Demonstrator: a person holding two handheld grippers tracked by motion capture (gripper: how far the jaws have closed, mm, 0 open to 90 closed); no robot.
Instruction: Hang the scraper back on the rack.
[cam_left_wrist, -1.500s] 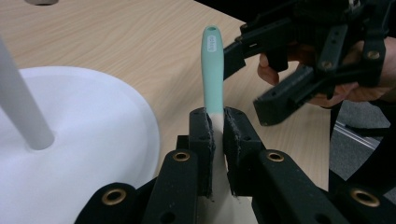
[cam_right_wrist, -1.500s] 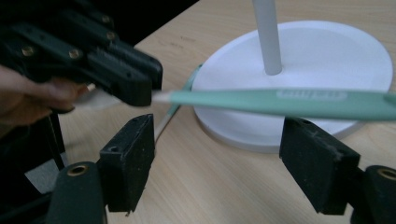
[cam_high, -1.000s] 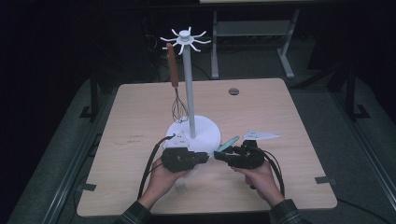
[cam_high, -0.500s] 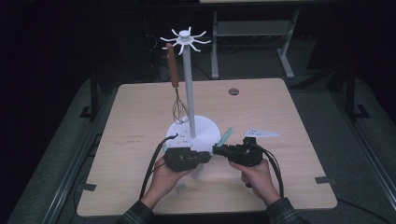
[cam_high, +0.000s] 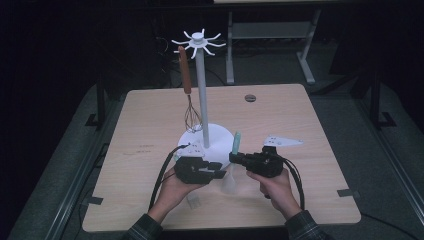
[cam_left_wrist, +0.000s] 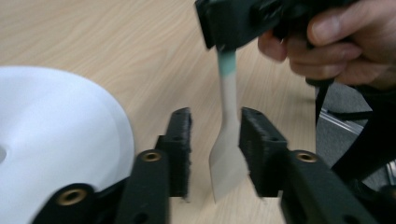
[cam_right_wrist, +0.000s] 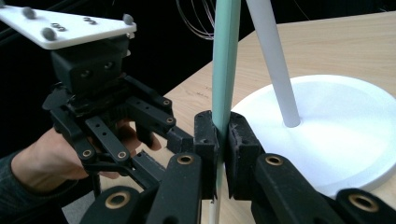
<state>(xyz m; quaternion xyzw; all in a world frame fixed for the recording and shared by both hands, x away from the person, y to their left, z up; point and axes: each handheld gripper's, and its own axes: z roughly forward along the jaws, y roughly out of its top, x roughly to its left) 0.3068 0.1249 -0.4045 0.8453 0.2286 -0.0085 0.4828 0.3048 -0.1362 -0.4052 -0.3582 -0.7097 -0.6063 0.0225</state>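
Observation:
A spatula (cam_high: 236, 141) with a teal handle and a pale blade stands nearly upright between my two grippers, in front of the white hook stand (cam_high: 202, 90). My right gripper (cam_high: 235, 158) is shut on the teal handle (cam_right_wrist: 226, 56); its jaws have just been closing, and its pads (cam_right_wrist: 238, 133) press on both sides of the handle. My left gripper (cam_high: 220, 175) is open, and its jaws have just been opening. The spatula blade (cam_left_wrist: 227, 154) hangs between them, close to the right-hand pad and free of the other. The right gripper (cam_left_wrist: 224, 23) holds the handle above them.
The stand's round white base (cam_high: 215, 136) lies just behind the grippers. A whisk (cam_high: 189, 102) with a brown handle hangs from one of the hooks at the top of the stand. A small dark disc (cam_high: 250, 98) sits near the table's far edge. The wooden table (cam_high: 140, 130) stretches left and right.
The spatula has tipped from a slant to nearly upright. The right gripper's jaws have closed on its handle. The left gripper's jaws have opened off the blade. Both hands stayed put.

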